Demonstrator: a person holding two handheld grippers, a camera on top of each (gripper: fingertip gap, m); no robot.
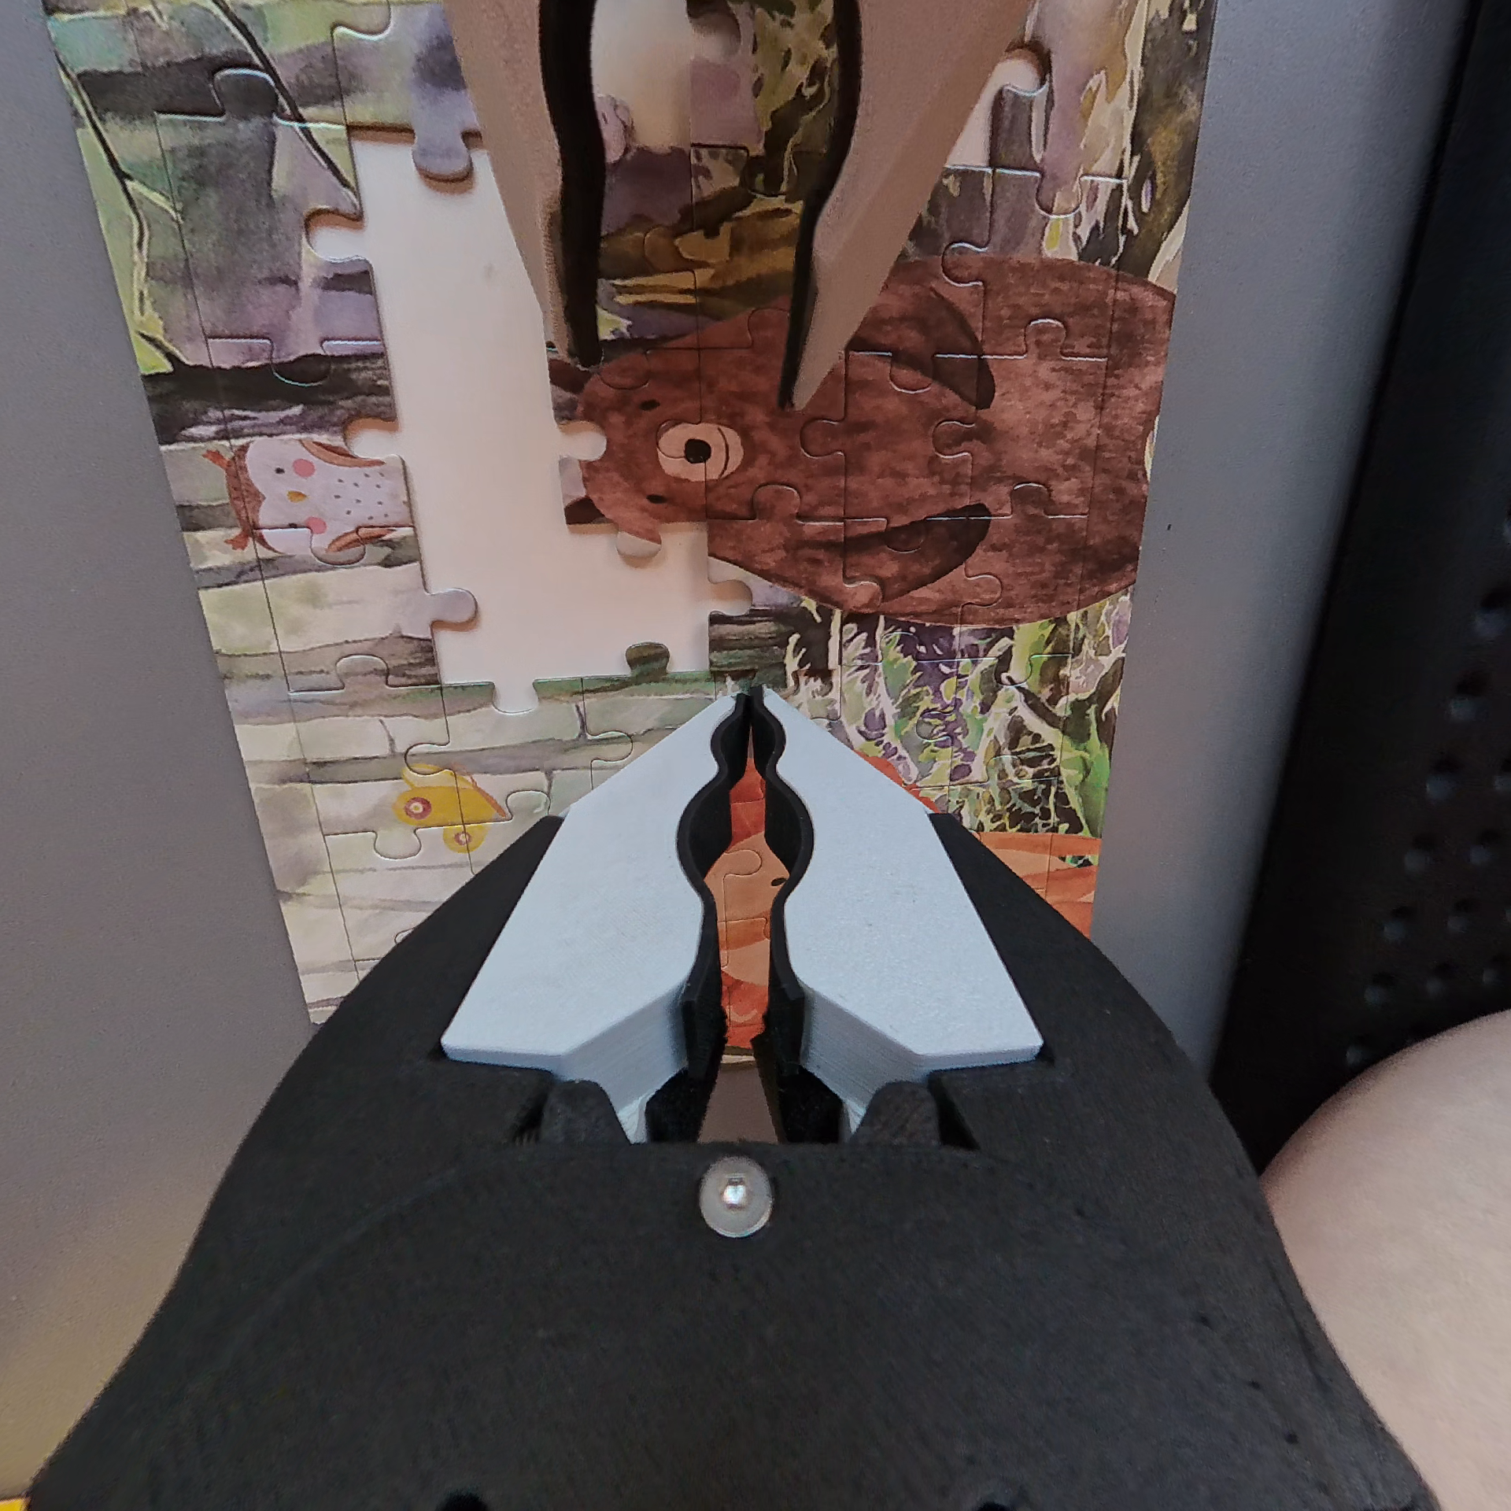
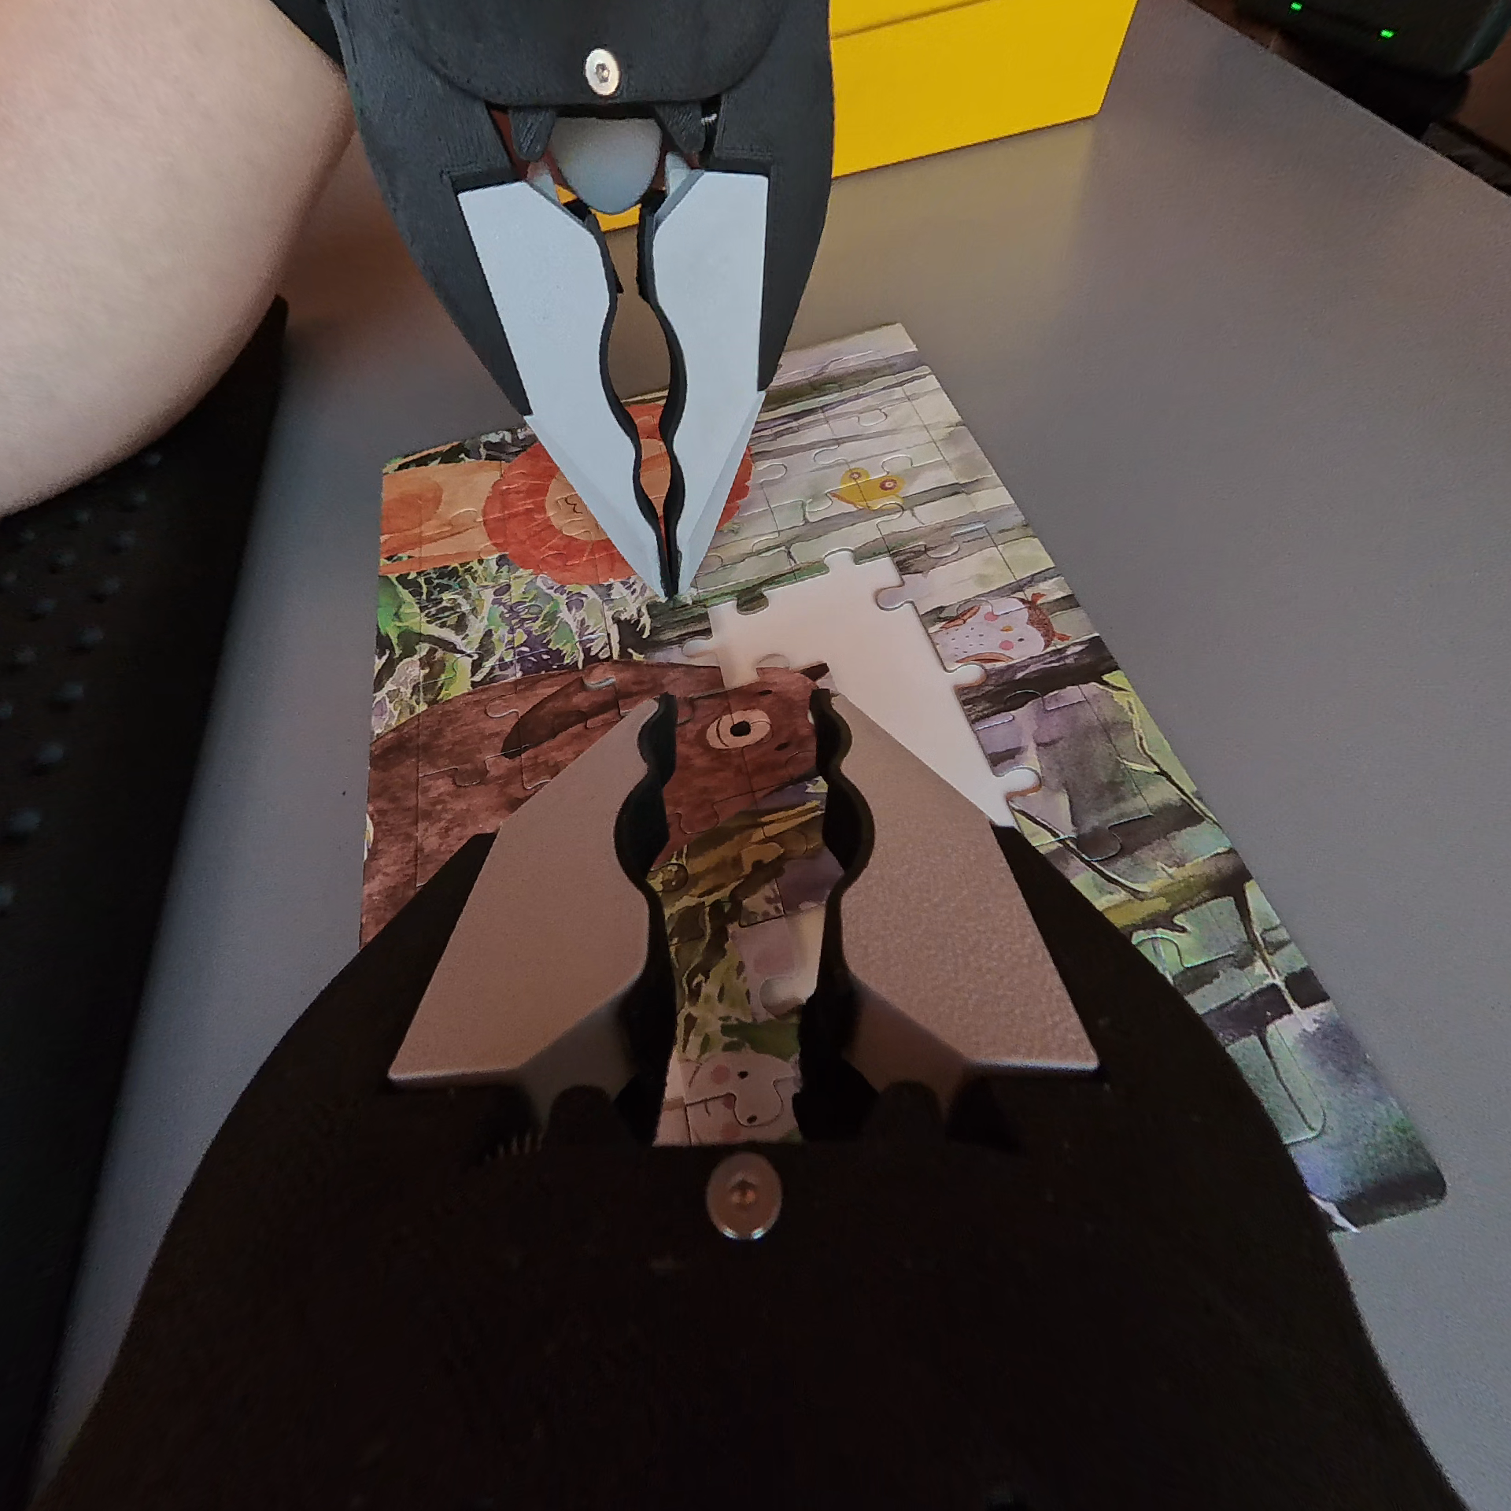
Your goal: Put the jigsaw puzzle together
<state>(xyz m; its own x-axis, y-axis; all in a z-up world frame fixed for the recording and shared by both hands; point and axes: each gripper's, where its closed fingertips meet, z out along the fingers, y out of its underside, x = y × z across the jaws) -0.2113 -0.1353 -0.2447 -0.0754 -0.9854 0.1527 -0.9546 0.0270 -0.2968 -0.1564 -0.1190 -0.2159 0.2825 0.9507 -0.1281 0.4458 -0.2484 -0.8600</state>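
Note:
A mostly assembled jigsaw puzzle (image 1: pixel 1022 719) (image 2: pixel 1145 899) lies flat on the grey table. It shows a brown animal (image 1: pixel 899 458) (image 2: pixel 736 736), an orange lion (image 2: pixel 564 523) and an owl (image 1: pixel 319 490). A white gap (image 1: pixel 490 458) (image 2: pixel 883 662) of missing pieces runs through its middle. My left gripper (image 1: pixel 751 695) (image 2: pixel 672 590), with pale blue fingers, is shut and empty, its tips down on the puzzle at the gap's near edge. My right gripper (image 2: pixel 742 701) (image 1: pixel 687 380) is open and empty, just over the brown animal's head beside the gap.
A yellow box (image 2: pixel 981 82) stands at the table's far end. A black perforated mat (image 2: pixel 123 654) (image 1: pixel 1390 572) runs along one side of the table. A person's arm (image 2: pixel 123 245) (image 1: pixel 1390 1226) is over it. A dark device with green lights (image 2: pixel 1382 33) sits at the far corner. Across from one pair of fingers to the other is roughly 7 centimetres. The brown animal (image 1: pixel 899 458) lies around 4 centimetres away from my right fingertips.

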